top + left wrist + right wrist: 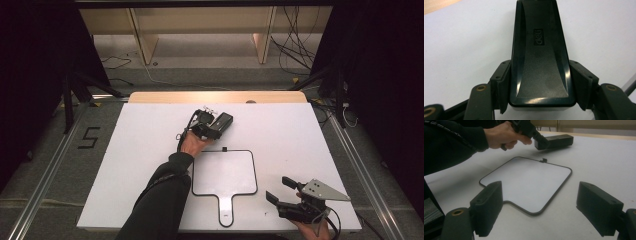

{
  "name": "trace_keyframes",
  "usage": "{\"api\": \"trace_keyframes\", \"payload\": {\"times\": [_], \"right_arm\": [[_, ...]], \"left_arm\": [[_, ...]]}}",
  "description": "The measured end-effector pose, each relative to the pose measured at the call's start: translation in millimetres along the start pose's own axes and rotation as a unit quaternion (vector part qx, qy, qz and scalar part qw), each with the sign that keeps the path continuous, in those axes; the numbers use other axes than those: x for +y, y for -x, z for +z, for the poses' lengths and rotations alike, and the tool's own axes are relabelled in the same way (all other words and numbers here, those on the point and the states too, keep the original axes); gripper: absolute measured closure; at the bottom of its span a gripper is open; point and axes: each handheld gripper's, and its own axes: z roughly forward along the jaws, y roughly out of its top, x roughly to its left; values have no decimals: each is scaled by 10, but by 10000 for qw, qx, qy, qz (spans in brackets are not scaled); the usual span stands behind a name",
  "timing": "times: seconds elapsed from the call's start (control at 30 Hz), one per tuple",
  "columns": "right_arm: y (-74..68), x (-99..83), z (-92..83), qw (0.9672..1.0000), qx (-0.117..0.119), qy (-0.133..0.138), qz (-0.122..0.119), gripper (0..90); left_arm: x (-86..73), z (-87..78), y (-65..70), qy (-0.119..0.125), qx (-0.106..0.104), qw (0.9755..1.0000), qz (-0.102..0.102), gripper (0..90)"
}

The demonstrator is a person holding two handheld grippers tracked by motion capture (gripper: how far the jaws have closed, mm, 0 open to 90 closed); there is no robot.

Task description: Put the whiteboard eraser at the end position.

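One black plastic wedge-shaped eraser block (540, 62) sits clamped between the jaws of the left gripper (212, 125), near the far middle of the single white table (140, 165), just beyond one white handled board with a thin black rim (225, 175). The right gripper (281, 190), near the table's front right corner, stands spread wide with nothing between its jaws.

"deli" on the black eraser (539, 65) (upside down), "5" taped on the floor (89, 137)
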Motion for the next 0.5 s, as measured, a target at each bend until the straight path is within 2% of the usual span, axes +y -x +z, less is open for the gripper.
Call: {"api": "trace_keyframes", "payload": {"times": [0.27, 0.5], "right_arm": [[-1, -2, -3, 10000, -6, -2, 4, 221], [2, -3, -4, 10000, -14, -1, 9, 221]], "left_arm": [[-7, 15, 5, -34, 17, 10000, -3, 403], [-16, 29, 7, -190, 14, 9998, 1, 400]]}}
